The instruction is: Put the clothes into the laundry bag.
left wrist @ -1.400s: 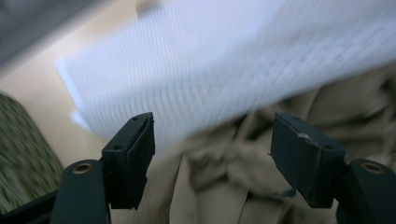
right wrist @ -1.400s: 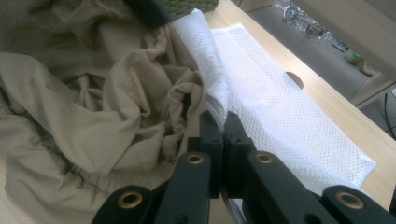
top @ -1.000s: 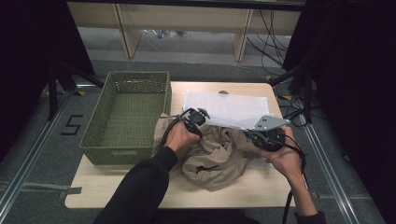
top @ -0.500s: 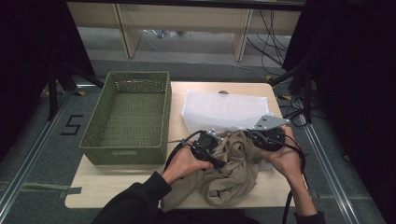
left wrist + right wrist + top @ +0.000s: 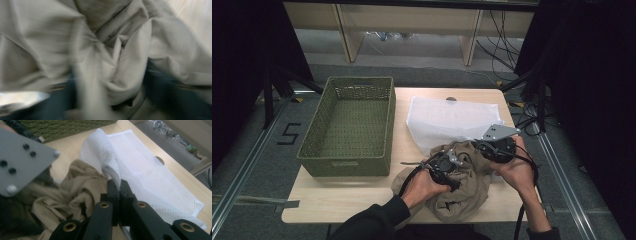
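Note:
A crumpled tan garment (image 5: 462, 195) lies at the table's front, against a white mesh bag (image 5: 447, 120). My left gripper (image 5: 454, 160) rests on top of the garment near its middle. In the blurred left gripper view its jaws stand apart and have just been closing, with a fold of the cloth (image 5: 125, 62) between them (image 5: 107, 82). My right gripper (image 5: 481, 147) sits at the garment's right side. It is shut (image 5: 117, 183) on the rolled near edge of the mesh bag (image 5: 150, 170), and the garment (image 5: 82, 185) is bunched just to its left.
A green woven basket (image 5: 344, 165) stands on the left half of the table (image 5: 337, 200), and its wall (image 5: 62, 127) also shows in the right gripper view. Cables trail from both grippers toward the person. Dark curtains flank the table.
My left gripper has moved right and toward the front edge, from the garment's corner by the basket onto its middle. The garment has been pulled forward and bunched up. The right hand has stayed put.

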Motion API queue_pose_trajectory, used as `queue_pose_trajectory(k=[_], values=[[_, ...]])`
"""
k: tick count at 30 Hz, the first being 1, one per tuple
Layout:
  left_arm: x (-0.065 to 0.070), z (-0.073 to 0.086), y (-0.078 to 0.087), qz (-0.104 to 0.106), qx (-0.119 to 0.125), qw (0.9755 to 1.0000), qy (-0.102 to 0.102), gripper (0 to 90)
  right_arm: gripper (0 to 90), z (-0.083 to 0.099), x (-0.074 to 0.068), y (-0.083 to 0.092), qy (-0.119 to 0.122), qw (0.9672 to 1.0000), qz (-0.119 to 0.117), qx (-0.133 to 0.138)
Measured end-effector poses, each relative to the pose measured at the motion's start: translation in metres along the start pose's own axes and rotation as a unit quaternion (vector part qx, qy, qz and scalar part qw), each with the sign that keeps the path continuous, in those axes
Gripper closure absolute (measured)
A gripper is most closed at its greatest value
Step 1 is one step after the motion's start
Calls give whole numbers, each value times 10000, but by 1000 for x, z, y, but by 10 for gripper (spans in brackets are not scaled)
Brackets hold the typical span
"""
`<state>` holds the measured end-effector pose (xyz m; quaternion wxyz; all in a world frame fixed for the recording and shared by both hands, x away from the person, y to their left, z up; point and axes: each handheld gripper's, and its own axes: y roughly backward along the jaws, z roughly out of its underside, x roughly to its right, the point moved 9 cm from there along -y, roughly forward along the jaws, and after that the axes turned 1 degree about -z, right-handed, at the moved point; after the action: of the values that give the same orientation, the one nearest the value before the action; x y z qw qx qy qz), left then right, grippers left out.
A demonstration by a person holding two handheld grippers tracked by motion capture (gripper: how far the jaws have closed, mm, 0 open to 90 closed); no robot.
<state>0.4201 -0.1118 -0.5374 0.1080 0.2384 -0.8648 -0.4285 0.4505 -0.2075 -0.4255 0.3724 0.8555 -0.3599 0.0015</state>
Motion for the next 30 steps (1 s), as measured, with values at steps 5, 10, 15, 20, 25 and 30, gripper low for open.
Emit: queue_pose_trajectory(k=[5,10,15,20,25,30], values=[[-17,-9,9,-375,356,9987,4,777,900,-3,-1,3,-59,9999,1,83],[-52,-26,51,-814,897,9921,334,791,900,-11,-3,12,-126,9996,-57,238],[-64,-41,89,-1093,1446,9822,487,790,900,-26,-11,21,-57,9990,-77,444],[-29,-29,59,-404,1250,9892,652,775,900,-23,-12,21,-84,9992,-49,377],[7,-6,6,33,799,9943,706,724,900,-1,-17,4,-192,9995,-247,84],[8,-8,13,275,955,9908,922,602,900,12,-19,-2,-190,9991,-363,-68]])
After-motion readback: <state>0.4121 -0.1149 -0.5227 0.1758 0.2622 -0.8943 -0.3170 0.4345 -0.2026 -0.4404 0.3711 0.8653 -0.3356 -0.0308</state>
